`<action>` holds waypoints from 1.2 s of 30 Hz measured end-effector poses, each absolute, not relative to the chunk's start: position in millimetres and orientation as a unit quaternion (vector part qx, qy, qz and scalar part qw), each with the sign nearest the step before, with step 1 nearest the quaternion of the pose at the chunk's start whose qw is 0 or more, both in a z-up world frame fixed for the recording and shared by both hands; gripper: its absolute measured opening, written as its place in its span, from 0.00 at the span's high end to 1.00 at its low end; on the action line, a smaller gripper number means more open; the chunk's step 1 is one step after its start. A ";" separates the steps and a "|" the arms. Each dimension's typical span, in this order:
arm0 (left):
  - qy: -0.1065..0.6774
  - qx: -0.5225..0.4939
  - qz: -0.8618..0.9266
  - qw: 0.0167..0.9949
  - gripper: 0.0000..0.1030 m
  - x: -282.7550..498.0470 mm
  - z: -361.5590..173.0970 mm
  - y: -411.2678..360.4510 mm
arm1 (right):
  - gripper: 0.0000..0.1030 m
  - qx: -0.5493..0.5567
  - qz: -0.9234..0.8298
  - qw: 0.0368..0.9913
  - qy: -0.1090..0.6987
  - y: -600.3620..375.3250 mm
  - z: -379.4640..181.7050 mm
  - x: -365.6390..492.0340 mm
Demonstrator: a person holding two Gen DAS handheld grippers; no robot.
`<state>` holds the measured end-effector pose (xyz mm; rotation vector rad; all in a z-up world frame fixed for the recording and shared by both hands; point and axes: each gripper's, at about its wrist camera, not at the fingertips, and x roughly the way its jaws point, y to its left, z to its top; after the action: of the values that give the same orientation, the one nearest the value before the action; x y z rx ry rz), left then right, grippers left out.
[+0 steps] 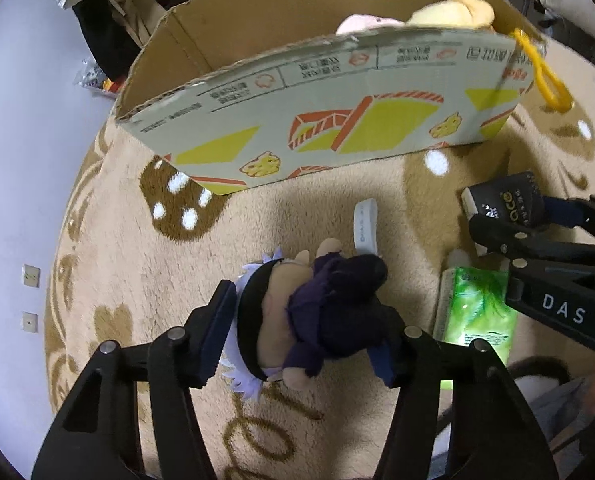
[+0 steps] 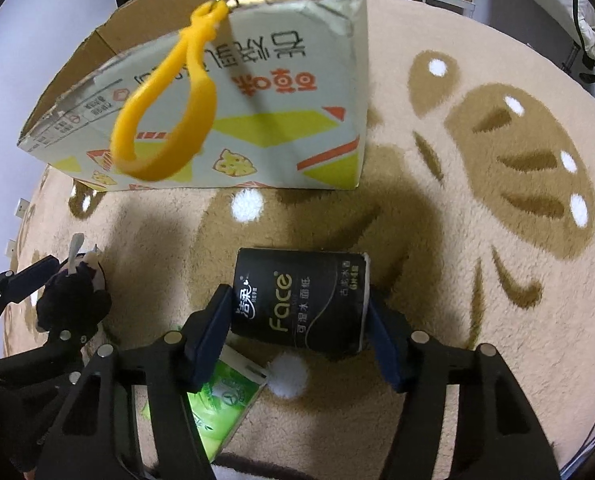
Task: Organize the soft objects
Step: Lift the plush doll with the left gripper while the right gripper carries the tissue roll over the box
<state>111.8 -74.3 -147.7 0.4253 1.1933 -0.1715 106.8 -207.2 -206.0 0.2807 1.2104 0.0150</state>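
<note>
A small plush doll (image 1: 329, 308) in dark clothes with pale lilac hair lies on the beige rug (image 1: 117, 240). My left gripper (image 1: 301, 344) is shut on it, one pad on the hair and the other on the dark body. In the right wrist view a black tissue pack (image 2: 297, 296) marked "Face" sits between the pads of my right gripper (image 2: 297, 332), both pressing its ends. The cardboard box (image 1: 297, 120) stands behind on the rug and holds a yellow plush (image 1: 453, 12) and a pink one (image 1: 365, 24).
A yellow plastic clip loop (image 2: 169, 120) hangs over the box's front wall. A green tissue pack (image 2: 221, 396) and a white pompom (image 2: 287, 376) lie on the rug under the right gripper. Clothes and clutter lie beyond the box.
</note>
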 end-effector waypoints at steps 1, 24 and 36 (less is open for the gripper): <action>0.555 0.189 -0.084 0.806 0.43 111.3 -144.0 -72.5 | 0.35 0.132 0.007 0.815 0.564 -207.3 -204.3 105.6; 0.422 0.062 -0.104 0.898 0.44 89.5 -44.4 -26.4 | 0.36 0.120 0.050 0.907 0.400 -216.4 -102.9 55.7; 0.315 -0.007 -0.119 0.941 0.44 88.3 9.6 -6.6 | 0.36 0.128 0.057 0.932 0.334 -227.2 -66.5 50.5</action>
<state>88.3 -6.6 9.6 -0.0144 0.6434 -0.2426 50.5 -227.2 -66.5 0.2613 0.6837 0.1171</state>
